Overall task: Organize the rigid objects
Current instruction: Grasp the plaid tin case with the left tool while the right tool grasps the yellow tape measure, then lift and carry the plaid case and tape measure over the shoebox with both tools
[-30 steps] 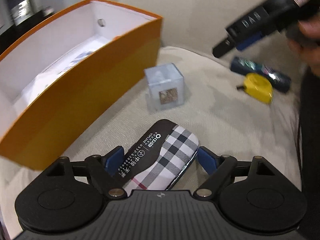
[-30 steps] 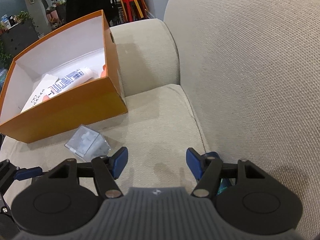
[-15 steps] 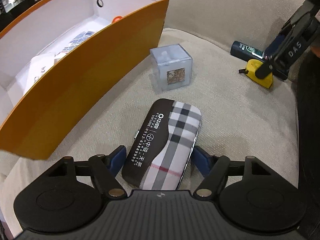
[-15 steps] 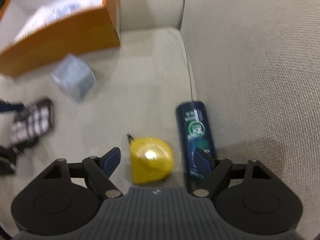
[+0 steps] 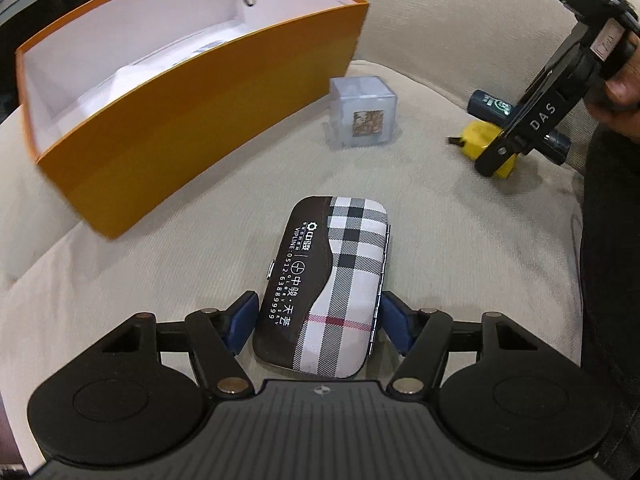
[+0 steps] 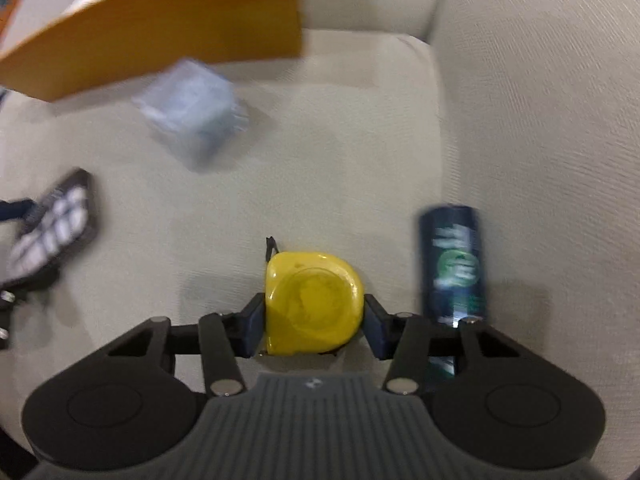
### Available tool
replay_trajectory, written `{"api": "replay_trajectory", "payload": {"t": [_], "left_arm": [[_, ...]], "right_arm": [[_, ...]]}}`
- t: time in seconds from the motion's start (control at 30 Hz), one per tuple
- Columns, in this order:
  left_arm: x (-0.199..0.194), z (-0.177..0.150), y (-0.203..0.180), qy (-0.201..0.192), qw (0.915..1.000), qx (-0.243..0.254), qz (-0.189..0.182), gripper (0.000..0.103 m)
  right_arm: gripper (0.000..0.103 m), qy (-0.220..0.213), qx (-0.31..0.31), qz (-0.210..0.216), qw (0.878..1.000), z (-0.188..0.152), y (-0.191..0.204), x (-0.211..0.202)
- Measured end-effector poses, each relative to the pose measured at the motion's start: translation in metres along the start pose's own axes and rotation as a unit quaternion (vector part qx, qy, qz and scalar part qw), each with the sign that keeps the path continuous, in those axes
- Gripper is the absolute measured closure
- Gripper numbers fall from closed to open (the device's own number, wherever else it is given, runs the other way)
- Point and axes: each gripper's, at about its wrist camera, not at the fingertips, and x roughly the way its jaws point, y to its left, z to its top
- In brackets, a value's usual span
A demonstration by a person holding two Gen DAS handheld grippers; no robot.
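Left claw (image 5: 316,316), jaws just closing, clamped the plaid case (image 5: 324,280); right claw (image 6: 314,316), likewise closing, gripped the yellow tape measure (image 6: 314,304). Both lay on the sofa cushion (image 5: 460,240). Clear cube (image 5: 362,112) and dark can (image 6: 454,264) remained outside the orange box (image 5: 192,120).

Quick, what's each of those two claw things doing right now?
Left gripper: closing around the plaid case, pads about touching.
Right gripper: closed on the yellow tape measure.
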Motion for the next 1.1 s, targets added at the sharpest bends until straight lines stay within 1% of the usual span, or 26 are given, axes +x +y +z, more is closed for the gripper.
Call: {"api": "replay_trajectory", "payload": {"t": [0.07,0.17,0.27,0.3,0.4,0.43,0.5,0.57,0.6,0.67,0.73,0.87,0.93,1.1], "left_arm": [[-0.005,-0.008,0.001,-0.002,0.9998,-0.016,0.009,0.027],[-0.013,-0.021,0.003,-0.012,0.9987,-0.043,0.026,0.027],[-0.015,-0.032,-0.001,-0.038,0.9961,-0.065,0.046,0.026],[-0.015,-0.034,-0.002,-0.046,0.9951,-0.07,0.052,0.026],[-0.006,-0.037,-0.003,-0.048,0.9934,-0.089,0.055,0.019],[-0.005,-0.037,-0.003,-0.053,0.9926,-0.095,0.055,0.014],[-0.002,-0.037,-0.002,-0.062,0.9916,-0.102,0.049,0.013],[0.0,-0.036,-0.004,-0.067,0.9915,-0.098,0.053,0.014],[0.0,-0.035,-0.005,-0.07,0.9915,-0.096,0.054,0.014],[-0.001,-0.035,-0.004,-0.076,0.9904,-0.1,0.058,0.02],[-0.003,-0.036,-0.004,-0.081,0.9895,-0.105,0.057,0.021],[-0.004,-0.038,-0.008,-0.09,0.9879,-0.11,0.062,0.025],[-0.005,-0.038,-0.009,-0.094,0.987,-0.116,0.061,0.027],[-0.012,-0.039,-0.01,-0.102,0.9858,-0.122,0.055,0.029]], "right_arm": [[0.053,-0.025,-0.016,0.025,0.999,-0.001,0.019,0.0],[0.053,-0.055,-0.046,0.042,0.997,0.0,0.049,0.003],[0.053,-0.091,-0.057,0.053,0.993,0.0,0.071,0.006],[0.053,-0.1,-0.056,0.056,0.992,0.008,0.077,0.006],[0.053,-0.125,-0.058,0.062,0.989,0.006,0.087,0.009],[0.052,-0.131,-0.063,0.059,0.988,0.003,0.091,0.011],[0.051,-0.142,-0.079,0.054,0.985,0.0,0.096,0.013],[0.05,-0.151,-0.084,0.056,0.983,-0.004,0.096,0.015],[0.05,-0.154,-0.085,0.057,0.983,-0.005,0.089,0.014],[0.048,-0.157,-0.086,0.056,0.982,0.0,0.087,0.019],[0.048,-0.161,-0.09,0.052,0.981,-0.003,0.09,0.017],[0.049,-0.17,-0.1,0.043,0.979,-0.007,0.094,0.015],[0.053,-0.173,-0.1,0.041,0.979,-0.007,0.095,0.014],[0.053,-0.175,-0.096,0.045,0.979,-0.007,0.092,0.012]]}}
